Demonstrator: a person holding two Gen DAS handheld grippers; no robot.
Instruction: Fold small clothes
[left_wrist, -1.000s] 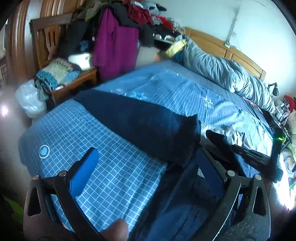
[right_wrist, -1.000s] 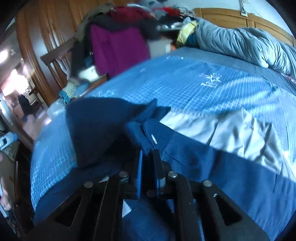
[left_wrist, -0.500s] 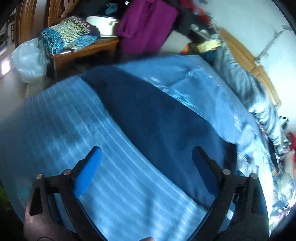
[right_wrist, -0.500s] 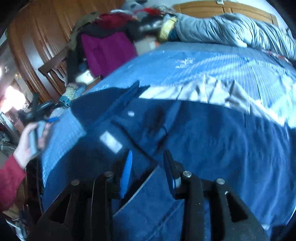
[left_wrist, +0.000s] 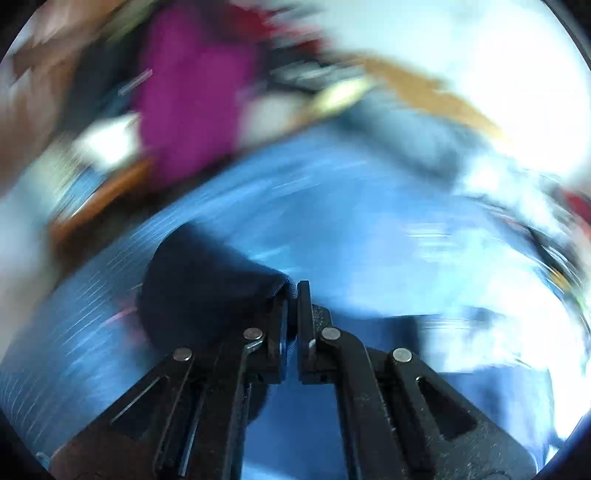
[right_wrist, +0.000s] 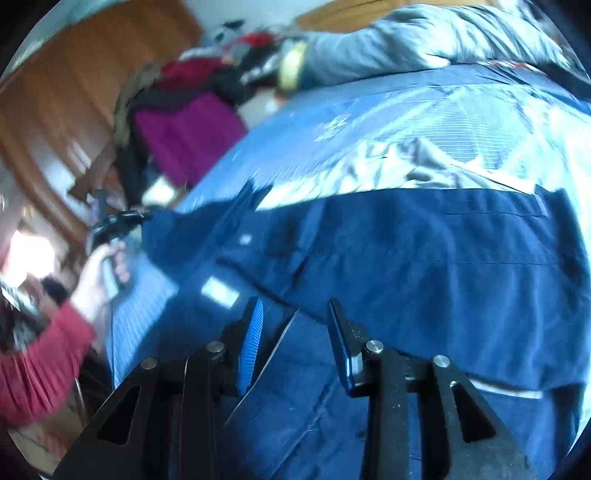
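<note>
A dark navy garment (right_wrist: 424, 258) lies spread across the blue checked bedcover (right_wrist: 369, 110). My right gripper (right_wrist: 295, 314) hangs low over its near part, open, its jaws having just been opening and nothing pinched between them. In the blurred left wrist view, my left gripper (left_wrist: 293, 291) has just closed and is shut on a bunched edge of the navy garment (left_wrist: 199, 280). The right wrist view shows the left gripper (right_wrist: 114, 221) at the garment's far left end, held by a hand (right_wrist: 99, 266) in a red sleeve. A pale grey garment (right_wrist: 424, 166) lies behind the navy one.
A heap of clothes with a magenta garment (right_wrist: 184, 136) stands beyond the bed's left corner, in front of a wooden wardrobe (right_wrist: 74, 92). A grey duvet (right_wrist: 406, 48) is bundled along the headboard at the far end.
The left gripper went from wide open over the navy cloth to shut on its edge and is swinging fast. The right gripper let go of the bunched navy cloth, opened and shifted across the garment.
</note>
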